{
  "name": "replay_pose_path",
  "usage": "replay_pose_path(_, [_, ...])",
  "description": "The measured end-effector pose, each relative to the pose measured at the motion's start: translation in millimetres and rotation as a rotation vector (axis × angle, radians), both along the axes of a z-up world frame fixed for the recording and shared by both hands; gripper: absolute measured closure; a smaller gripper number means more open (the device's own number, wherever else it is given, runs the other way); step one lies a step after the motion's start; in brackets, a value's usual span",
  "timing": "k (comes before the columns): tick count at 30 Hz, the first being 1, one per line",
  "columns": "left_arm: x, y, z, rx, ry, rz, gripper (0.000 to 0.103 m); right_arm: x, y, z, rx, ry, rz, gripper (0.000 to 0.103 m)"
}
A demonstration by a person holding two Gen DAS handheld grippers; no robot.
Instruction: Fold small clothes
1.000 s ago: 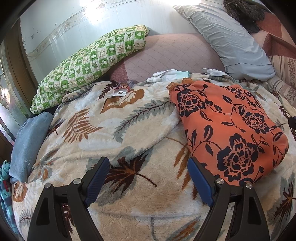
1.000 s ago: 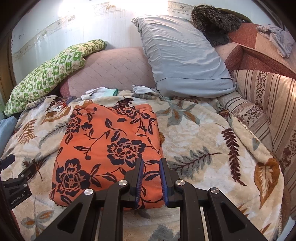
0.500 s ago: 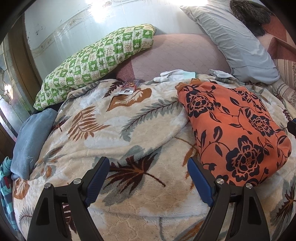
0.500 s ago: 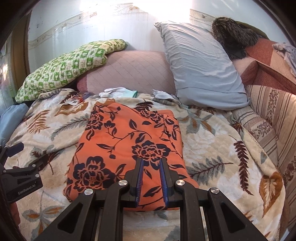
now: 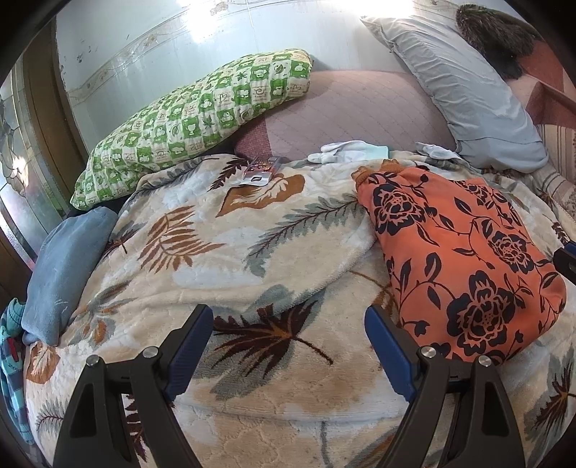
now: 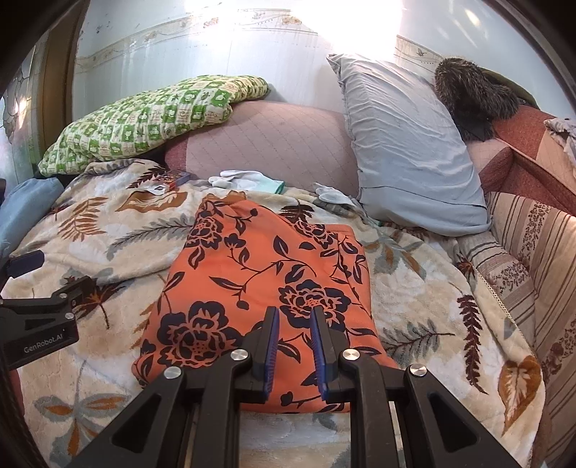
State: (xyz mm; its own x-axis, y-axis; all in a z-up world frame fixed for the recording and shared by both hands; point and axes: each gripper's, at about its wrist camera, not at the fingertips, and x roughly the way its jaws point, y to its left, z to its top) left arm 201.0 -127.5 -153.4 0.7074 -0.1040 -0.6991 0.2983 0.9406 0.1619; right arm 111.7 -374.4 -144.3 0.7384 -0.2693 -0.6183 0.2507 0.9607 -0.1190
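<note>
Orange cloth with dark flower print (image 6: 266,273), folded to a rectangle, lies flat on the cream leaf-patterned plush blanket (image 5: 223,259). Above its near edge the right gripper (image 6: 293,324) stands narrow, gripping nothing. Left of the cloth, the left gripper (image 5: 288,320) gapes wide, empty.

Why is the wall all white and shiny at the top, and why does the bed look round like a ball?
Left wrist view: glare whitens the wall, and the fisheye lens bulges the leaf blanket. Right wrist view: the same glare above the grey pillow, and the picture's corners go dark.
</note>
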Motion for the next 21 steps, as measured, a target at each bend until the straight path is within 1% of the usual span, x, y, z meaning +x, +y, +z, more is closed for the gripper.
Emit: replay_pose_path(21, [-1.0,-3.4,-1.2,0.005,-0.001,0.000,0.017,-1.9,-1.6,2.6,-0.001,-0.005,0.000,0.083])
